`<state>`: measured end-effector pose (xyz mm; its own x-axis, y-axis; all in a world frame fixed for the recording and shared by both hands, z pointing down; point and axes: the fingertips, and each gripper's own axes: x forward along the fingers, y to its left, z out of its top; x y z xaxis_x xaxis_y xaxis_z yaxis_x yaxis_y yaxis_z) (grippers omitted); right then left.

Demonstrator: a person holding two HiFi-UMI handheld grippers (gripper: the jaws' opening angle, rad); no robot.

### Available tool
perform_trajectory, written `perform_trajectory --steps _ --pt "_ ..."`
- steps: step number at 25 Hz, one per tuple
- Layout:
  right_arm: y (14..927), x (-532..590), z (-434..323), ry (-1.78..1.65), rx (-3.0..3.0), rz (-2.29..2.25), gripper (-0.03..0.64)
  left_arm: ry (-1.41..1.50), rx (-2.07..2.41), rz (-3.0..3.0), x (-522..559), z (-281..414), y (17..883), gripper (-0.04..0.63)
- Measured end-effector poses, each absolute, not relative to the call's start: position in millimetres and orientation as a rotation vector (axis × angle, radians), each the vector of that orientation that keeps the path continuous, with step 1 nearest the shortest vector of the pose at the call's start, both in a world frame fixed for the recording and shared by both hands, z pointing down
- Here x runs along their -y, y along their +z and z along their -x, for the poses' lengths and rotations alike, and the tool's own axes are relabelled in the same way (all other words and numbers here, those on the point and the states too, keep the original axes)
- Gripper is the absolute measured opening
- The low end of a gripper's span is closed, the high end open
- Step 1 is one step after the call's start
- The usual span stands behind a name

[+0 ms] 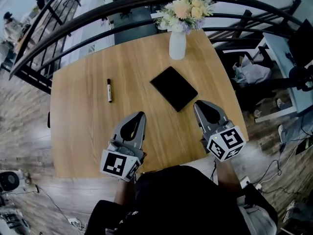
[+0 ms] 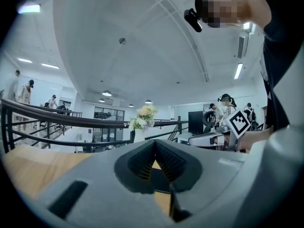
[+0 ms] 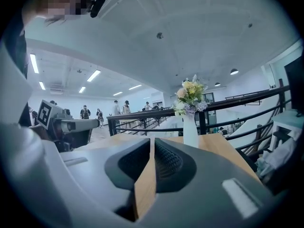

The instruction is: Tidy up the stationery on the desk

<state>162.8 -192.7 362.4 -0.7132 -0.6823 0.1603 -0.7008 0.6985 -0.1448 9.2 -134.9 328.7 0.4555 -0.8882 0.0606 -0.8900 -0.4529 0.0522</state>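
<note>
Both jaw pairs closed, nothing held.
From my left gripper point(image 1: 141, 114), marker point(image 1: 109, 90) at ten o'clock; from my right gripper point(image 1: 198, 104), notebook point(image 1: 173, 88) at ten.

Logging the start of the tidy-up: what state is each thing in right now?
Marker: lying flat, untouched.
Black notebook: closed, lying flat.
Vase of flowers: upright, at the far edge.
Left hand-held gripper: jaws together, empty.
Right hand-held gripper: jaws together, empty.

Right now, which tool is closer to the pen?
Left. The left tool is a little to the right of the pen, with only bare wood between them. The right tool is much farther right, on the other side of the black notebook.
</note>
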Motion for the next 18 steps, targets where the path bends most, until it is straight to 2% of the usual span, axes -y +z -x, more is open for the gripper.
perform_trajectory --steps 10,12,18 --pt "411.9 239.2 -171.3 0.333 2.705 -1.049 0.039 0.159 1.628 -2.502 175.0 -18.5 374.4 -0.014" --pt "421.5 249.1 -170.9 0.332 2.686 -1.034 0.065 0.200 1.617 -2.485 183.8 -21.3 387.2 -0.011" --pt "449.0 276.0 -170.8 0.339 2.627 -0.989 0.081 0.206 1.569 -2.396 210.1 -25.3 421.6 0.013"
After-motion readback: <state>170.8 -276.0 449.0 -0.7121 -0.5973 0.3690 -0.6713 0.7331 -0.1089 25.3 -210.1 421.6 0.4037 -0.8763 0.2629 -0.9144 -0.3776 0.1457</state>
